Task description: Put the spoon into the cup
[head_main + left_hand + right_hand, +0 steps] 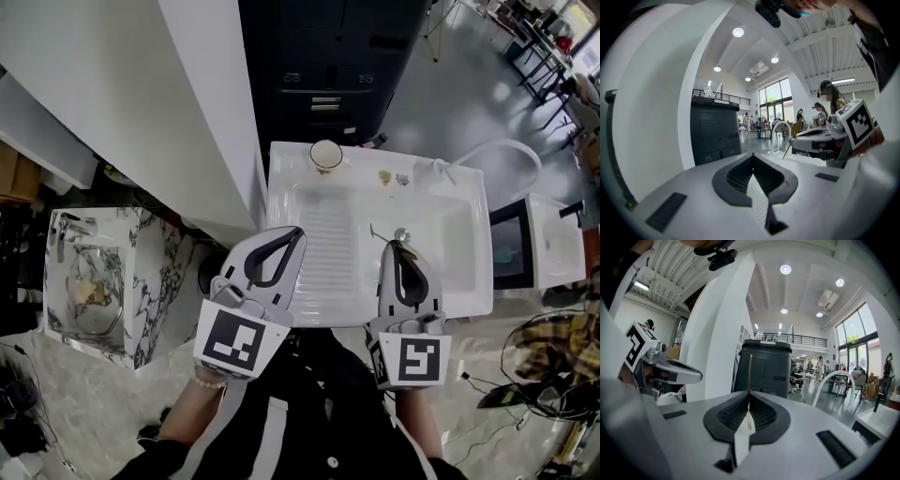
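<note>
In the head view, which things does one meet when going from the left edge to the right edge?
Marble basin → left gripper → cup → right gripper, shut on the spoon → curved white tap.

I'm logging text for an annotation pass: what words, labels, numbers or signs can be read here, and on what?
No readable text anywhere.
Left marker cube, right marker cube: black-and-white square patterns, no words.
Dark cabinet: small pale marks on its drawer fronts, too small to read.
White sink: two small badges on its rim, too small to read.
</note>
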Demonstrator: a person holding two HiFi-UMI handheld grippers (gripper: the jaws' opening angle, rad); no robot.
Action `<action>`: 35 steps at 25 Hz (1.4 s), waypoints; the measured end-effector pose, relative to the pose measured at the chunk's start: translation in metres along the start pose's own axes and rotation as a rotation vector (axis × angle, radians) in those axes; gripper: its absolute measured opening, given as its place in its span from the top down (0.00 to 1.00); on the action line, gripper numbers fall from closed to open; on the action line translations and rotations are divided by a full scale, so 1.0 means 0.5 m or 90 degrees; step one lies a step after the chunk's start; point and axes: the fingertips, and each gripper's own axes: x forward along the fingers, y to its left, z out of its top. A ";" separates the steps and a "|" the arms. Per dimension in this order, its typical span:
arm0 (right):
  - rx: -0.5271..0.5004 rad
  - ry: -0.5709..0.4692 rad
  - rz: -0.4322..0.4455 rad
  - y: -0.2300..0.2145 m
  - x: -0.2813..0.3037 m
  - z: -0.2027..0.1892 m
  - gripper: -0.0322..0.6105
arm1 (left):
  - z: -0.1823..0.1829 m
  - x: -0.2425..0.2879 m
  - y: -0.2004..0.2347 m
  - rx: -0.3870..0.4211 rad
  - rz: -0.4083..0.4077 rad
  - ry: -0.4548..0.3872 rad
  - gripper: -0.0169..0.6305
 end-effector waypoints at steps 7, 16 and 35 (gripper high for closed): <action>-0.003 -0.007 0.047 -0.014 0.026 0.006 0.94 | 0.011 0.018 0.004 -0.002 0.038 -0.002 0.97; -0.001 -0.009 0.097 -0.018 0.058 0.005 0.94 | 0.013 0.026 0.005 -0.003 0.074 0.006 0.97; -0.047 0.011 0.152 -0.013 0.138 -0.021 0.94 | 0.002 0.024 0.012 -0.011 0.118 0.015 0.97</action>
